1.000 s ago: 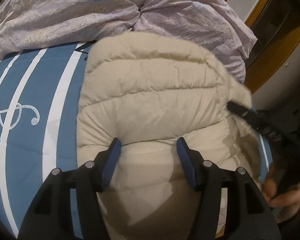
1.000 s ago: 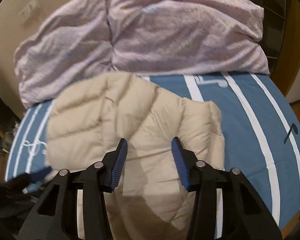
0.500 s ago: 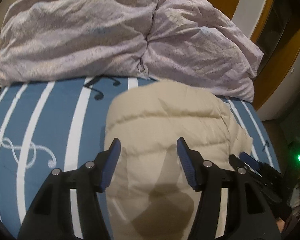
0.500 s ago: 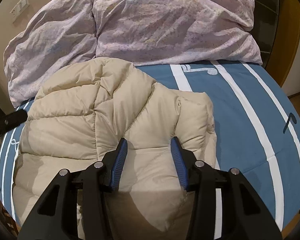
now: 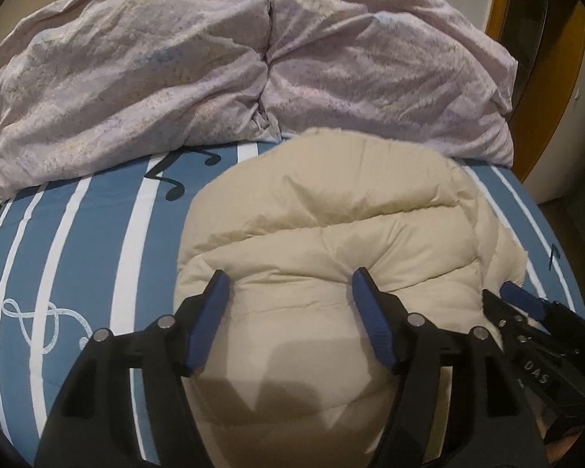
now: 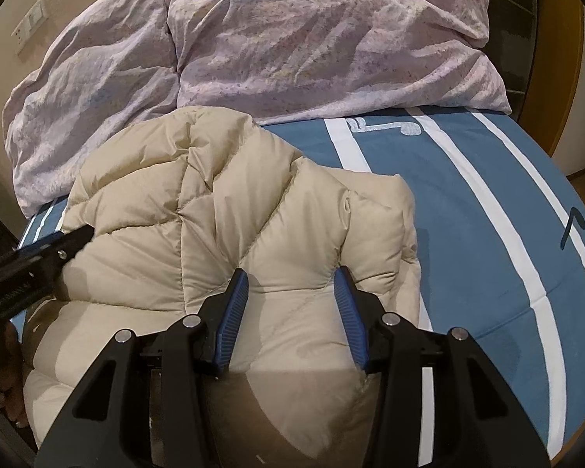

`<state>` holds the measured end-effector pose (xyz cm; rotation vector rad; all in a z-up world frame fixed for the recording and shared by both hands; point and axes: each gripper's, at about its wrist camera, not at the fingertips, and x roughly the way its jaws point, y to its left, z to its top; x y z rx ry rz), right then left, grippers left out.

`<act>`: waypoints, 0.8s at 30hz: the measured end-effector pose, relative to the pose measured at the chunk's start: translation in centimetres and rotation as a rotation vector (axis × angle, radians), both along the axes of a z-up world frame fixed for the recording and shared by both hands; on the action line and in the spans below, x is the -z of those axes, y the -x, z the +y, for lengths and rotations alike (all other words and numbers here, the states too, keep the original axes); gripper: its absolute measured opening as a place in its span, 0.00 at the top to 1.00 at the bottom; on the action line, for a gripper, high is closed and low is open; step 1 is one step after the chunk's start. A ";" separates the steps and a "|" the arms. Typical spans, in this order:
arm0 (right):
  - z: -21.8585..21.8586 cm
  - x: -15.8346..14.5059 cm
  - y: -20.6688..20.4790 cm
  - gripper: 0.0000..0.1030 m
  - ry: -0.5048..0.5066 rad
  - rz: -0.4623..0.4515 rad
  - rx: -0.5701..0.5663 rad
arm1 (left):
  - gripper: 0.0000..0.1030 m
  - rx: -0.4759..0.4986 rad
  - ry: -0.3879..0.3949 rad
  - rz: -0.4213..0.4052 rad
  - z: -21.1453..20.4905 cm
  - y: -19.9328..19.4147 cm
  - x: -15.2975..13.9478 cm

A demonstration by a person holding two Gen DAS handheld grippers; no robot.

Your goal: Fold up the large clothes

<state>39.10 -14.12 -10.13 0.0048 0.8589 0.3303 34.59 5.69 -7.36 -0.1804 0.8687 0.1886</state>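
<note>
The beige puffer jacket (image 5: 331,241) lies bunched on the blue striped bed cover (image 5: 97,241), nearest the cameras, its quilted panels heaped in thick folds. In the left wrist view the left gripper (image 5: 288,284) hangs over the jacket's near bulge with its jaws opening; padding sits between the blue pads (image 5: 210,312), and the pads dent the fabric at both sides, but whether they grip it cannot be told. In the right wrist view the right gripper (image 6: 290,284) is set over the jacket's right-hand portion, jaws partly apart, with a puffed ridge rising between them; the tips press into the fabric, though a real pinch cannot be confirmed. Each gripper shows at the edge of the other's view, at the jacket's outer flanks.

The jacket's left edge in the left wrist view is a rounded fold, with a broad run of bare cover beyond it, marked by white stripes, a treble clef and black notes. In the right wrist view its right edge ends in a squared corner, and past it lies another wide stretch of cover reaching the bed's curved edge.

Farther off, the jacket's far rim touches or nearly touches two crumpled lilac pillows (image 6: 292,39) lying side by side across the head of the bed. Behind them stand a pale wall with a switch plate (image 6: 31,27) and orange-brown wooden trim (image 5: 546,58).
</note>
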 end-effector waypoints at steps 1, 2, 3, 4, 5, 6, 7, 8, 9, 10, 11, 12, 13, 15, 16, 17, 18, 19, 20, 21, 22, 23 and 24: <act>0.0 0.0 0.0 0.53 -0.003 -0.002 0.000 | 0.34 -0.001 0.000 0.002 0.0 0.0 0.3; -0.1 0.1 0.0 0.53 -0.007 -0.004 0.000 | 0.33 -0.001 0.001 0.004 0.0 -0.1 0.6; -0.1 0.2 0.0 0.53 -0.014 -0.007 0.001 | 0.33 -0.002 0.002 0.004 0.0 -0.1 0.9; -0.1 0.2 0.0 0.53 -0.017 -0.008 0.001 | 0.32 -0.003 0.001 0.003 0.0 -0.1 1.2; -0.1 0.3 0.0 0.53 -0.021 -0.010 0.002 | 0.31 -0.004 0.001 0.003 0.1 -0.1 1.5; -0.1 0.3 0.0 0.52 -0.023 -0.013 0.003 | 0.30 -0.006 0.001 0.002 0.2 -0.2 1.7; -0.1 0.4 0.0 0.52 -0.025 -0.016 0.003 | 0.28 -0.009 0.000 0.004 0.2 -0.2 1.9; -0.1 0.5 0.0 0.52 -0.025 -0.018 0.004 | 0.26 -0.013 0.000 0.005 0.3 -0.3 2.1; -0.1 0.6 0.0 0.52 -0.025 -0.022 0.004 | 0.26 -0.017 0.002 0.005 0.4 -0.3 2.3; 0.0 0.6 0.0 0.52 -0.026 -0.025 0.004 | 0.24 -0.024 0.004 0.006 0.4 -0.3 2.6; -0.1 0.6 0.0 0.52 -0.025 -0.022 0.003 | 0.23 -0.028 0.004 0.006 0.5 -0.4 2.7; -0.1 0.6 0.0 0.51 -0.024 -0.026 0.003 | 0.23 -0.029 0.002 0.005 0.5 -0.4 2.8; -0.1 0.6 0.0 0.51 -0.023 -0.029 0.002 | 0.23 -0.030 -0.003 0.003 0.4 -0.4 2.9; -0.1 0.8 0.0 0.51 -0.023 -0.040 0.002 | 0.22 -0.029 -0.012 0.000 0.3 -0.4 3.0; -0.1 0.8 0.0 0.51 -0.024 -0.044 0.002 | 0.22 -0.029 -0.015 -0.003 0.3 -0.4 3.1; -0.1 0.9 0.1 0.51 -0.025 -0.050 0.002 | 0.21 -0.029 -0.016 -0.005 0.3 -0.4 3.2; -0.1 0.9 0.1 0.51 -0.026 -0.055 0.002 | 0.21 -0.029 -0.015 -0.008 0.3 -0.4 3.3; -0.1 0.9 0.1 0.51 -0.027 -0.060 0.002 | 0.21 -0.030 -0.014 -0.009 0.3 -0.4 3.3; -0.1 1.0 0.1 0.51 -0.027 -0.063 0.002 | 0.20 -0.031 -0.013 -0.010 0.4 -0.4 3.4; -0.1 1.0 0.1 0.51 -0.027 -0.067 0.002 | 0.20 -0.033 -0.013 -0.011 0.4 -0.5 3.4; -0.1 1.1 0.1 0.51 -0.027 -0.071 0.002 | 0.20 -0.033 -0.013 -0.011 0.4 -0.4 3.5; -0.1 1.1 0.2 0.51 -0.027 -0.075 0.002 | 0.19 -0.034 -0.014 -0.012 0.4 -0.4 3.6; -0.1 1.2 0.2 0.51 -0.028 -0.079 0.002 | 0.19 -0.034 -0.014 -0.014 0.4 -0.4 3.6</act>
